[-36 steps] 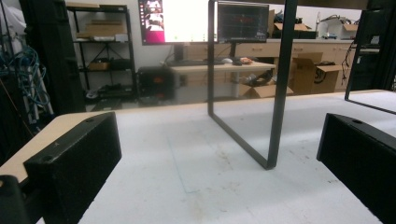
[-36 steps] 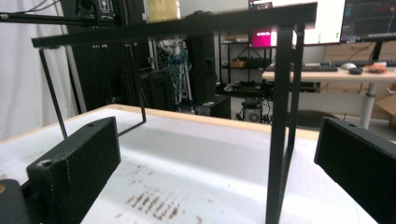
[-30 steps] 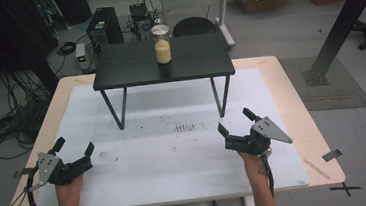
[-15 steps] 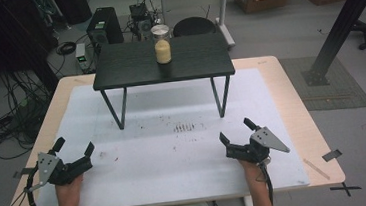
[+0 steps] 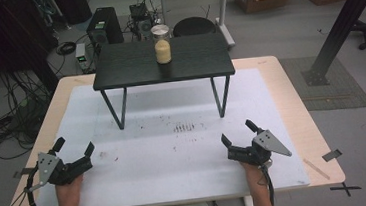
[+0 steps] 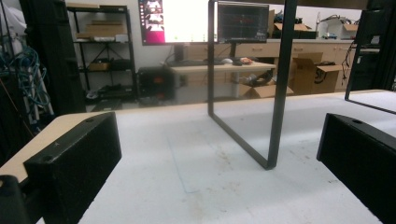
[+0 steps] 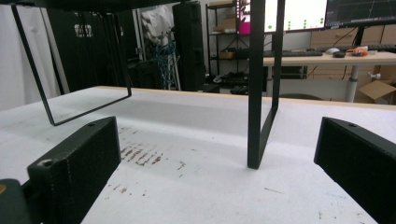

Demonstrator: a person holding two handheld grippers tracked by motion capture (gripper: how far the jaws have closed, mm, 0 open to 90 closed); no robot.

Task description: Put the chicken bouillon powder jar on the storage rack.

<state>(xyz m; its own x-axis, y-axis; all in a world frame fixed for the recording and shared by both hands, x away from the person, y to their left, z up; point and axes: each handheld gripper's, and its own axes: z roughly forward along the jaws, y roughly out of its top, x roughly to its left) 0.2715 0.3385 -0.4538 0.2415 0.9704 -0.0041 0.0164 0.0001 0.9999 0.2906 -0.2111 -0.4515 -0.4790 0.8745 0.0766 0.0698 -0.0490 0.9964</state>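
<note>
Gaping wide, left tool point(image 5: 74, 148) and right tool point(image 5: 237, 131) hold nothing.

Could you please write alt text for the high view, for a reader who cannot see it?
A person's left gripper and right gripper, both open, rest near the front of a white-topped table. Farther back stands a small black table carrying a lidded jar of yellowish contents.

One worktop point(image 5: 293, 123), one white mat point(image 5: 176, 159) over it. One small black stand point(image 5: 133, 69) on two looped legs. One jar point(image 5: 162, 44) on top of that, part-filled with yellow. Two grippers: left gripper point(image 5: 75, 152), right gripper point(image 5: 237, 133), two black jaws on each. Two hands holding them.
</note>
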